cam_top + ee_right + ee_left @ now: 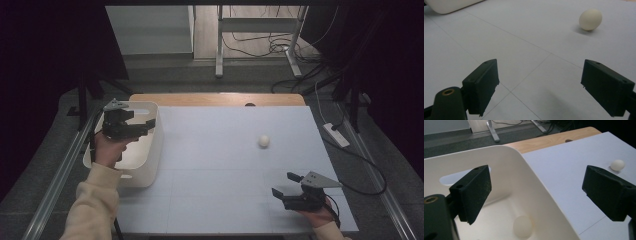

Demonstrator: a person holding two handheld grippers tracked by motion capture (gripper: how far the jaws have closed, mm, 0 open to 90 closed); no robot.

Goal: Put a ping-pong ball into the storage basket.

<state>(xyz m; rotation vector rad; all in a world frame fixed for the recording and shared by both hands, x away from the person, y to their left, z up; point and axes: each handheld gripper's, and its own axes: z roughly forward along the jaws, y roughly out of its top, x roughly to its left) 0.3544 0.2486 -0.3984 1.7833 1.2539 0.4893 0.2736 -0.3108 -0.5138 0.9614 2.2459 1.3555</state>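
Observation:
A white egg (264, 141) lies on the white table surface (215, 150), right of centre. It appears far right in the left gripper view (617, 165) and top right in the right gripper view (590, 19). A second egg (522, 226) rests on the floor of the white bin (150, 165) at the table's left. My left gripper (141, 121) (539, 180) hovers open over the bin's right rim, holding nothing. My right gripper (286, 184) (540, 75) stands open near the front right corner, well short of the loose egg.
A strip of wooden tabletop (215, 99) runs along the far edge. The bin's wall (541, 195) lies between my left jaws, and its corner (449, 5) shows far off. Metal rails (60, 170) flank the table, with cables (350, 150) on the floor to the right.

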